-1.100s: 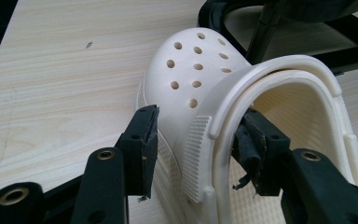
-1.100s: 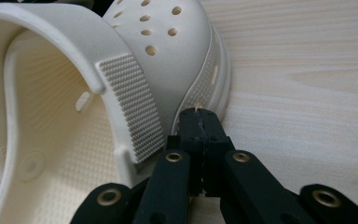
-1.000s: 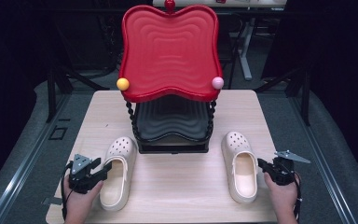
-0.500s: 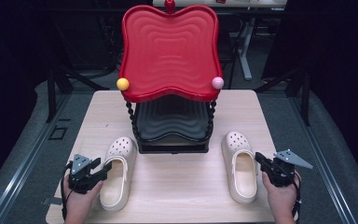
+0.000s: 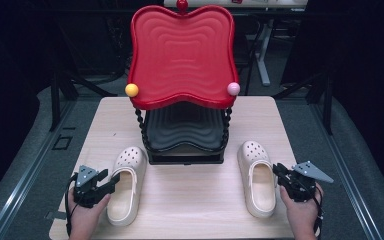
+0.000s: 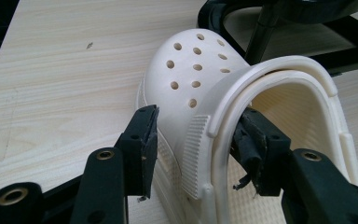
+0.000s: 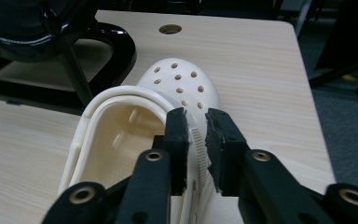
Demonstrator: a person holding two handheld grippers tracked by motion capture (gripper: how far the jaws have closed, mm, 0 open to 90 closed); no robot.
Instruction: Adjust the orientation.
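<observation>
Cream perforated foam clogs, two of them, lie toes-away on my light wooden table, one on each side of a two-tier stand. Left clog rests near the table's front left corner; right clog rests near the front right.

Left gripper, held in my left hand, straddles the outer side wall of the left clog: in the left gripper view the gripper has one black jaw outside the wall and the other inside the opening, with a gap visible at the outer jaw, so the jaws stand apart and are not clamped.

Right gripper, held in my right hand, meets the outer rim of the right clog. In the right gripper view the gripper has both jaws pressed close on the ribbed edge of the wall, pinching it.

Stand: a glossy red wavy tray on top, a black ribbed tray beneath, carried on twisted black posts; a yellow ball and a pink ball sit at the red tray's front corners.
</observation>
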